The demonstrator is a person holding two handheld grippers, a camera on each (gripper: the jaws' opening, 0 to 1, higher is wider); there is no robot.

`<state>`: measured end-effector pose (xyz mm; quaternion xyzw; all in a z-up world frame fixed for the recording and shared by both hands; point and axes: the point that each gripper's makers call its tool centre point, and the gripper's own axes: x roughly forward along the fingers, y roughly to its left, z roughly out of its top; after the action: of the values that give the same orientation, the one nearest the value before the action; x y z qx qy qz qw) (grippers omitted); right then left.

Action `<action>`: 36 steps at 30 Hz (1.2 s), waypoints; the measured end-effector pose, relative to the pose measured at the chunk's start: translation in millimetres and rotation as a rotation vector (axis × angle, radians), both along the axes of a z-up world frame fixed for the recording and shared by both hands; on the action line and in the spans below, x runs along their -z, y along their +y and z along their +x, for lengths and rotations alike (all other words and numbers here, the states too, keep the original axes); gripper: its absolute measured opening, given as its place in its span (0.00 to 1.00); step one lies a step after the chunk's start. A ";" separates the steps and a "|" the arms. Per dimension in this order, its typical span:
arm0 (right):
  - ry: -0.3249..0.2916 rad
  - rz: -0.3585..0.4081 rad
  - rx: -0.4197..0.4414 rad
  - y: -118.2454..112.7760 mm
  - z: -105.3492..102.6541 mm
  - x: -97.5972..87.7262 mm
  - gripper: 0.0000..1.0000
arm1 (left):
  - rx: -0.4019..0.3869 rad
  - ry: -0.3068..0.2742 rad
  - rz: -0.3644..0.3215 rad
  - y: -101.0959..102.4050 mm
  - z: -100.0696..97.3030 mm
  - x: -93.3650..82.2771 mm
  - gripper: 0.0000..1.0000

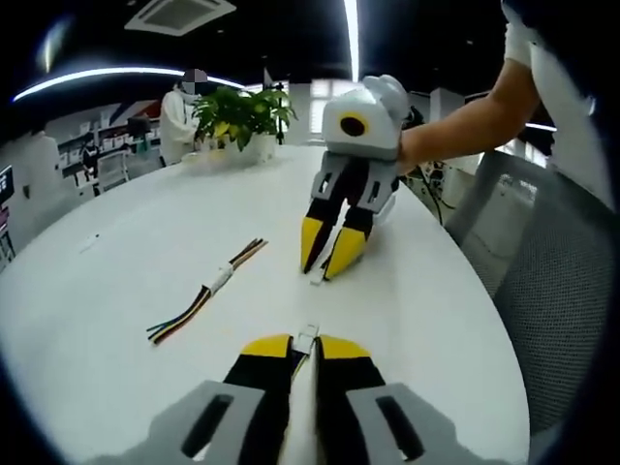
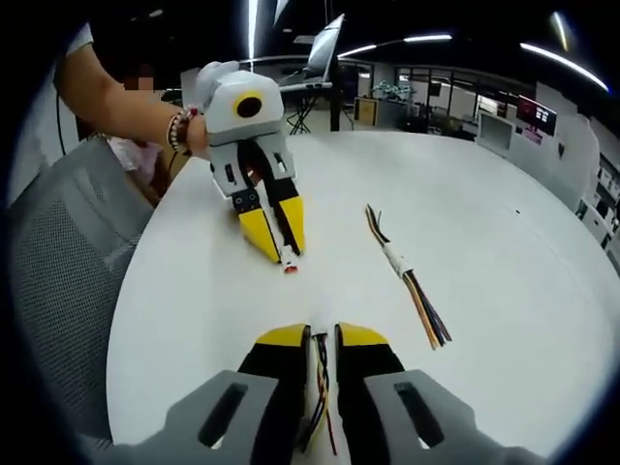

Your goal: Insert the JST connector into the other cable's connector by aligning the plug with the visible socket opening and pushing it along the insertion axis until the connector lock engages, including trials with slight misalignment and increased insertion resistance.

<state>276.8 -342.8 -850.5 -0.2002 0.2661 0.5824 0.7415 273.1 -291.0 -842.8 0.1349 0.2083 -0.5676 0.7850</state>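
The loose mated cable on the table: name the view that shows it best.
Right gripper view: the loose cable lies unobstructed, its white joint and coloured wires clear. Left gripper view shows it too, but further off and smaller.

Left gripper (image 1: 306, 341) jaws pinch a white connector (image 1: 307, 338).

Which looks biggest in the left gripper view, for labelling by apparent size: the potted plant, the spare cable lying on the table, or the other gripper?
1. Right gripper, nearest to the camera, which inflates it.
2. Spare cable and potted plant: similar extent; the plant is farther, so unranked.
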 end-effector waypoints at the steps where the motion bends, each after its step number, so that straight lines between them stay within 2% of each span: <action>1: -0.001 0.001 0.001 -0.5 0.3 0.1 0.07 | -0.001 -0.001 0.002 0.4 0.0 0.0 0.02; 7: -0.027 0.003 -0.016 -0.7 0.3 0.1 0.05 | 0.006 -0.001 -0.007 -0.7 -1.3 -0.1 0.00; 18: -0.034 0.006 -0.052 0.4 -4.1 -0.6 0.04 | 0.021 -0.014 -0.009 -2.3 -0.1 -0.3 0.00; 21: -0.041 -0.004 -0.083 0.7 -7.1 -1.2 0.04 | 0.025 -0.016 -0.004 -1.3 0.3 -0.7 0.00; 36: -0.101 -0.012 -0.190 13.9 -13.4 -19.1 0.04 | 0.121 -0.040 0.015 -11.6 -2.5 -16.7 0.00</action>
<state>263.4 -328.9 -831.4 -0.2580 0.2114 0.6378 0.6942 270.5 -302.5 -826.0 0.1643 0.1882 -0.6097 0.7522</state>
